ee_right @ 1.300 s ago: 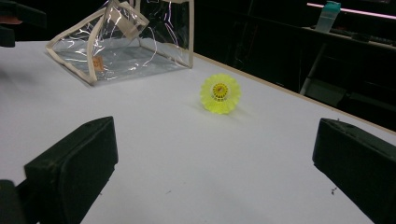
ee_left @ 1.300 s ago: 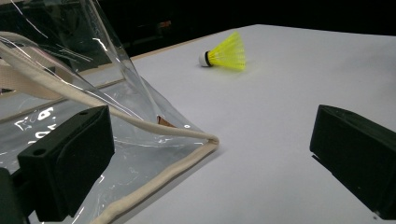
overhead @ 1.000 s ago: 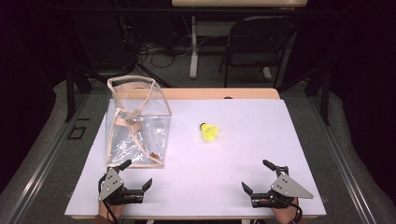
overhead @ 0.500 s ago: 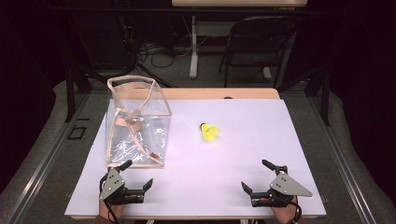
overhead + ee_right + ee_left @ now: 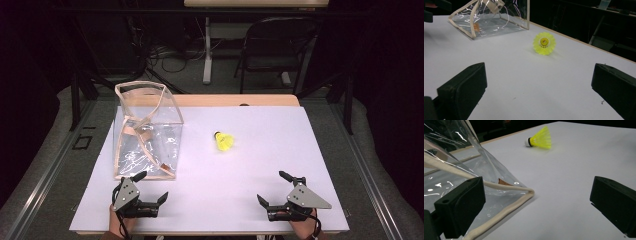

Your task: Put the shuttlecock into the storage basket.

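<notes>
Shuttlecock [image 5: 225, 141] yellow, feathery cone; bag [image 5: 147, 132] clear plastic, cream-trimmed; left gripper [image 5: 150, 187], right gripper [image 5: 275, 189] fingers spread.

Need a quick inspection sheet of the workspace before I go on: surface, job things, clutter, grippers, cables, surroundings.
Surface: flat white table top on a wooden table, bare between the things.
Job's things: yellow plastic shuttlecock lying on its side near the middle; clear plastic bag with cream trim standing at the left, mouth up, apart from the shuttlecock.
Clutter: nothing seen.
Grippers: left gripper open, jaws close to the bag's near bottom corner; right gripper open at the near right edge, holding nothing.
Cables: loose cables on the floor behind the table.
Surroundings: black folding chair behind the table; dark room.
</notes>
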Motion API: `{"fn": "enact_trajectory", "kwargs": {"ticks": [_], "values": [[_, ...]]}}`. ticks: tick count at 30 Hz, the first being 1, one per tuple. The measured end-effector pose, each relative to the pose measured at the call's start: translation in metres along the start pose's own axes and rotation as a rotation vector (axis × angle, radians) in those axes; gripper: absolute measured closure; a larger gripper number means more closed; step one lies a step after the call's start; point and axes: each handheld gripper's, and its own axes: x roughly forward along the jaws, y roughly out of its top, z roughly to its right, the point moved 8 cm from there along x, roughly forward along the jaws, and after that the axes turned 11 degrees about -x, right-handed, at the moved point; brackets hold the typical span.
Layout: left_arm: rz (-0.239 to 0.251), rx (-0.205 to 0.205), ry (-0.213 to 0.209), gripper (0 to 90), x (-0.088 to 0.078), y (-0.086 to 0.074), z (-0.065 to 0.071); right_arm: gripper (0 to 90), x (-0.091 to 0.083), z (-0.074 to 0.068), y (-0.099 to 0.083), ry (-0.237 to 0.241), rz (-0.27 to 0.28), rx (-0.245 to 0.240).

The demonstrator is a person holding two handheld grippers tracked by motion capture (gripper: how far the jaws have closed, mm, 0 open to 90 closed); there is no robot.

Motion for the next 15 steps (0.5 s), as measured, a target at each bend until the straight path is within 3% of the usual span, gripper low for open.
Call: {"fn": "enact_trajectory", "kwargs": {"ticks": [15], "values": [[0.014,0.005,-0.018,0.0,0.011,0.013,0.005,0.0,0.001,0.0,-0.002,0.001,-0.01,0.003]]}}
